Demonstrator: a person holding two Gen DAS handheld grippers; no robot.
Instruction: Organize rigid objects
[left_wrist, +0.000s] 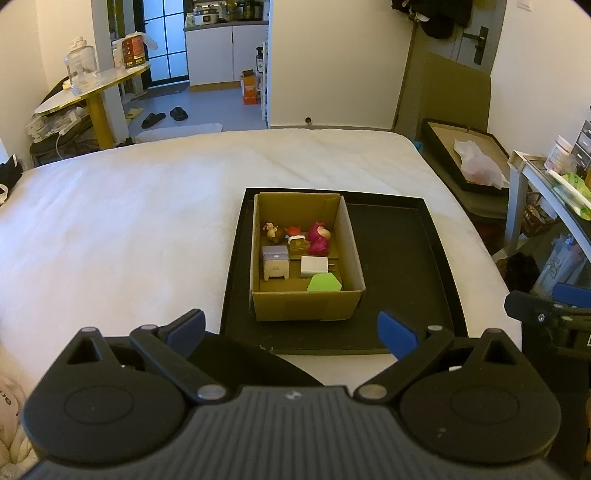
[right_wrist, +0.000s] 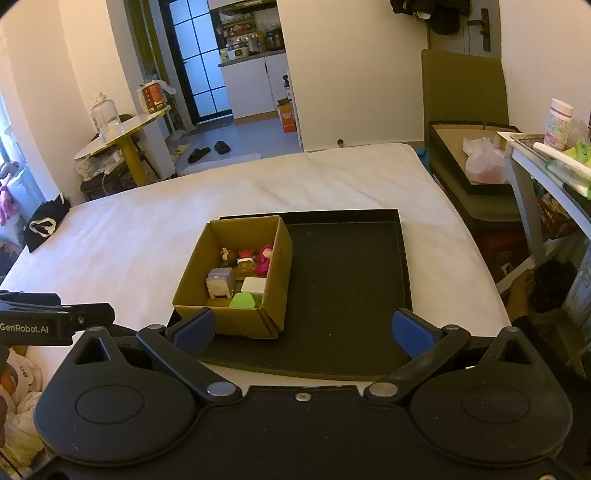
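A cardboard box (left_wrist: 306, 304) (right_wrist: 236, 321) stands in the left half of a black tray (left_wrist: 399, 266) (right_wrist: 351, 280) on a white bed. Inside lie a pink figure (left_wrist: 319, 238) (right_wrist: 265, 258), a brown figure (left_wrist: 273, 232), a red-topped figure (left_wrist: 297, 240), a grey toy cabinet (left_wrist: 275, 264) (right_wrist: 220, 282), a white charger plug (left_wrist: 313, 266) (right_wrist: 254, 285) and a green block (left_wrist: 325, 282) (right_wrist: 243, 301). My left gripper (left_wrist: 291, 330) is open and empty, just before the box. My right gripper (right_wrist: 304, 330) is open and empty over the tray's near edge.
The white bed (left_wrist: 129, 221) (right_wrist: 147, 229) stretches left and beyond the tray. A second tray with a plastic bag (left_wrist: 476, 162) (right_wrist: 480, 158) sits to the right, beside a white side table (right_wrist: 546, 162). A yellow-legged table (left_wrist: 92, 88) stands at the back left.
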